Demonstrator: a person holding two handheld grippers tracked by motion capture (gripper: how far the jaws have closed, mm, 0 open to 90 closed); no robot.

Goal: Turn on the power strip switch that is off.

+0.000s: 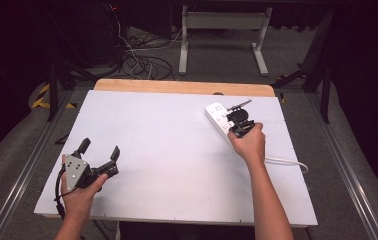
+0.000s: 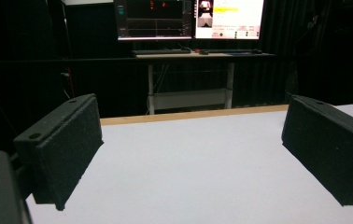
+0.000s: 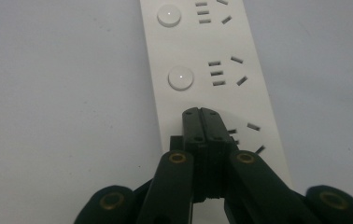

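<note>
Right tool [image 3: 201,112], its matte black jaws pressed together, tips a smooth white oblong power strip [image 3: 202,56]; left tool [image 2: 193,154] gapes apart.

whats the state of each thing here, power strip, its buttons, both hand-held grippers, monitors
power strip: lying flat on the white table, sockets up, nothing plugged into the sockets that show
round buttons: two visible ones unpressed by anything, third spot hidden under the jaws
right hand-held gripper: shut, tips down on the strip
left hand-held gripper: open, holding nothing
monitors: switched on
</note>
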